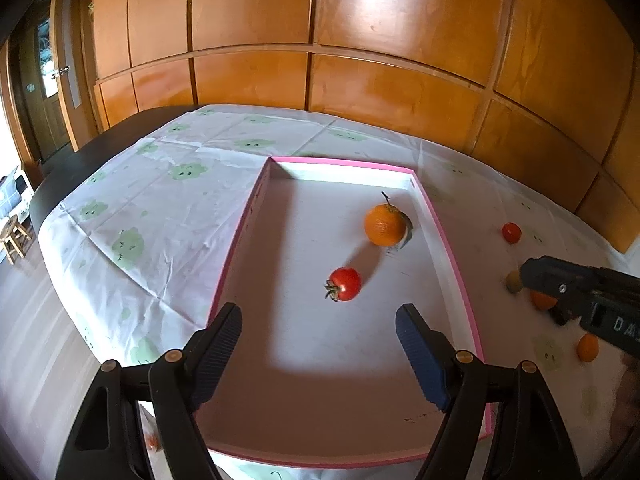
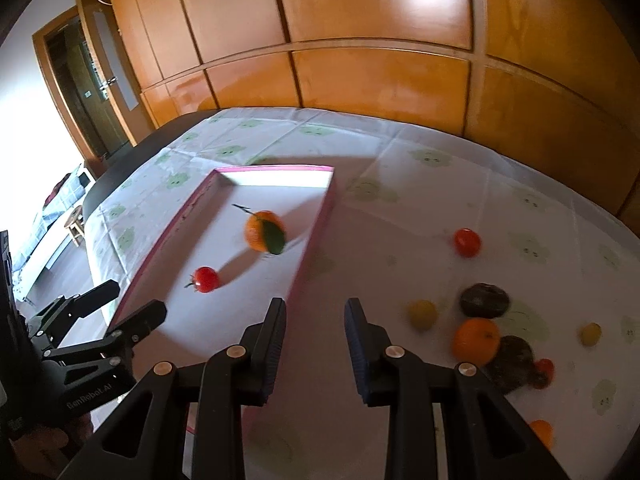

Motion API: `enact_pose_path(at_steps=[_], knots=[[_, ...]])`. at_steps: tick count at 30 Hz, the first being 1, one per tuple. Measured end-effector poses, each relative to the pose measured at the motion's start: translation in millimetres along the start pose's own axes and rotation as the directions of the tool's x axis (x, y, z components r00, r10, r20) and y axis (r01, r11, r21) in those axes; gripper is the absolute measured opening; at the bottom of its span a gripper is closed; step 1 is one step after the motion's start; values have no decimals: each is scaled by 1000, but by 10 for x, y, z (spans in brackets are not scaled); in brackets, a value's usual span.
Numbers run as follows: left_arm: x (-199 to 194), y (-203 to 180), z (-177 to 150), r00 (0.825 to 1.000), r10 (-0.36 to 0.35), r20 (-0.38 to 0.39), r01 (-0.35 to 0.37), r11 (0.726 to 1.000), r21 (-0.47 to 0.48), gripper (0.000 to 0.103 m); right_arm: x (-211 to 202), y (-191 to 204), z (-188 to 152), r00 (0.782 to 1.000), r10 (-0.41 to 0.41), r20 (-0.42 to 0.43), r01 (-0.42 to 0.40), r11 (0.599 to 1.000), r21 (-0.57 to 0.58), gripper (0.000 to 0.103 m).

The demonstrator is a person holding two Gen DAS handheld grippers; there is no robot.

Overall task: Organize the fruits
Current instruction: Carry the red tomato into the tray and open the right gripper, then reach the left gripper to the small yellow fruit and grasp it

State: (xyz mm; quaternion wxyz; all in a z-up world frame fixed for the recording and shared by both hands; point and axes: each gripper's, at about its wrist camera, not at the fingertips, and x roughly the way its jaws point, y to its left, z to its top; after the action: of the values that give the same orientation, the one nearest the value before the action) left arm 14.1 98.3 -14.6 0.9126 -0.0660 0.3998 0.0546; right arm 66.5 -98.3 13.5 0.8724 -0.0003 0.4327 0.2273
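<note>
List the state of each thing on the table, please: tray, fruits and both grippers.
pink tray: open, holds two fruits.
orange with leaf: in tray.
tomato: in tray, on its side.
loose fruits: on cloth, outside tray.
left gripper: open, empty.
right gripper: narrow gap, empty.

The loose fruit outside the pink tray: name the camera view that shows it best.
The right wrist view: the loose fruit lies spread on the tablecloth beside the pink tray, mostly unobstructed. The left wrist view catches only a few pieces at its right edge, partly behind the right hand-held gripper.
</note>
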Motion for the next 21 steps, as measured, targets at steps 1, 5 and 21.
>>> enact_pose_path(at_steps=[1, 5, 21], knots=[[0, -12, -7, 1000, -3, -2, 3, 1000, 1, 80, -13, -35, -7, 1000, -4, 1, 4, 1000, 5, 30], [-5, -58, -21, 1000, -9, -6, 9, 1000, 14, 80, -51, -151, -47, 1000, -19, 2, 19, 1000, 25, 30], [-52, -276, -52, 999, -50, -2, 50, 995, 83, 80, -350, -944, -206, 988, -150, -23, 152, 984, 89, 33]])
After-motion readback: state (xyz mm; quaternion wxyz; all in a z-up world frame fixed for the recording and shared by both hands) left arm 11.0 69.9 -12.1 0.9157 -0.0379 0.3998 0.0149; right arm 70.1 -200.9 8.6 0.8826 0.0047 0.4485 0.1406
